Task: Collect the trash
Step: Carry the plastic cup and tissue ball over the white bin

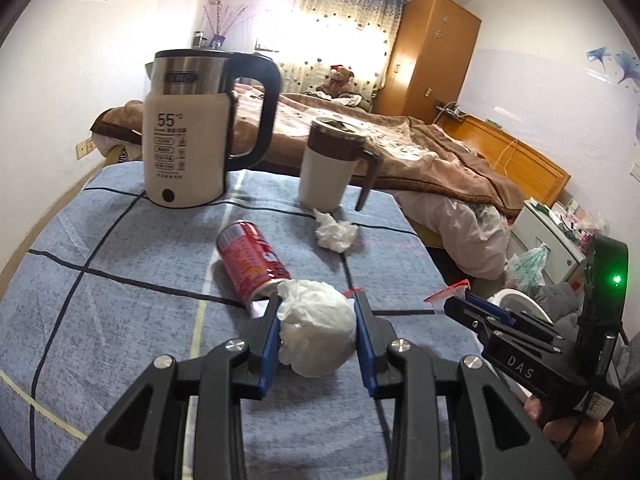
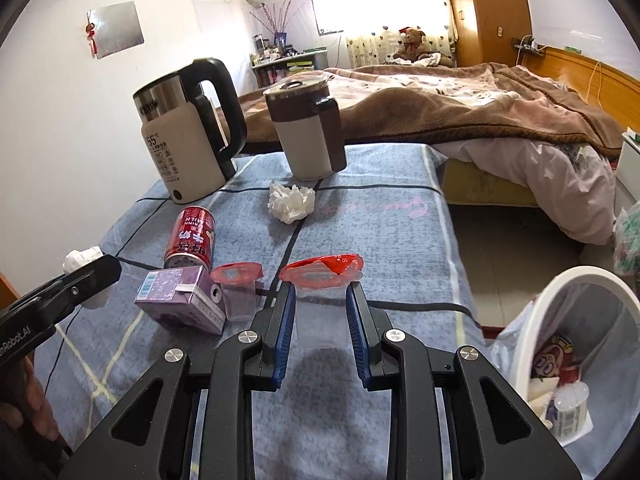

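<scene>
The right gripper (image 2: 320,320) is clamped on a clear cup (image 2: 318,320) with a torn red lid (image 2: 322,270), held above the near edge of the bench (image 2: 380,232). The bin (image 2: 576,280) sits at its four o'clock, just off the bench edge, already holding some wrappers, so the right hand is the nearer one for the drop and the move looks like a short swing right and down. The left gripper (image 1: 318,328) grasps a tissue wad (image 1: 316,324) between its pads; from there the bin rim (image 1: 520,304) lies at three o'clock, beyond the right gripper (image 1: 460,304), which stands between. Still on the bench: a purple carton (image 2: 180,300) and a second lidded cup (image 2: 236,284) at ten o'clock of the right gripper, then a red can (image 2: 192,238) lying on its side, long axis pointing away, and a further tissue (image 2: 292,200) at twelve o'clock. Behind stand a kettle (image 2: 188,136) and a mug (image 2: 308,132).
</scene>
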The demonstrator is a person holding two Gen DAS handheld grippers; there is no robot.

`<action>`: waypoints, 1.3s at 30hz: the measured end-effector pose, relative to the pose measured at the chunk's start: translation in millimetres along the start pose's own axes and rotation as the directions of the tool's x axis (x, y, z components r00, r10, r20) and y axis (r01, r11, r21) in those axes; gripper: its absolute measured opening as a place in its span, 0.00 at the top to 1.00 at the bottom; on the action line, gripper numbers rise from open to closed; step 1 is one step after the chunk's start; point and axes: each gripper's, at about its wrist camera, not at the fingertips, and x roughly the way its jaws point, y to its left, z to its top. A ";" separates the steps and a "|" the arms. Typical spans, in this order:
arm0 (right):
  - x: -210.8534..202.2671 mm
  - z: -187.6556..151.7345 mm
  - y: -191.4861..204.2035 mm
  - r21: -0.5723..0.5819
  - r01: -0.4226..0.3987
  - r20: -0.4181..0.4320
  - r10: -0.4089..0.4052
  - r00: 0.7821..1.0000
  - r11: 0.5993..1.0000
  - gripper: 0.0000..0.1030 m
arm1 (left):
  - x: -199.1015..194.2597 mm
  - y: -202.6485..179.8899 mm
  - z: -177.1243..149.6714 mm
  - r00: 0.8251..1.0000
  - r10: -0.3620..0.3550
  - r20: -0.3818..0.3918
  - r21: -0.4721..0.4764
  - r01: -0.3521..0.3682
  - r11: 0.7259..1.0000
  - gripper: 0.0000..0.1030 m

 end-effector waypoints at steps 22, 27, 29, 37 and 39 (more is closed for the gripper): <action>-91.7 -30.8 -75.5 0.108 0.094 0.087 -0.103 0.991 0.990 0.74 | 6.1 -115.5 -16.2 0.985 -0.164 -0.055 0.159 0.170 0.972 0.66; -109.3 -40.2 -104.6 0.148 0.133 0.090 -0.147 0.985 0.980 0.74 | 16.3 -154.2 -22.0 0.972 -0.216 -0.088 0.196 0.229 0.953 0.66; -115.5 -42.9 -115.5 0.161 0.147 0.090 -0.163 0.983 0.976 0.74 | 20.4 -168.4 -24.7 0.965 -0.241 -0.105 0.205 0.258 0.944 0.66; -138.5 -56.4 -159.2 0.204 0.233 0.070 -0.252 0.965 0.951 0.74 | 40.3 -221.9 -35.9 0.942 -0.293 -0.164 0.242 0.326 0.914 0.66; -141.5 -60.6 -169.0 0.217 0.247 0.061 -0.266 0.962 0.945 0.74 | 47.4 -234.8 -39.6 0.932 -0.311 -0.187 0.247 0.351 0.903 0.66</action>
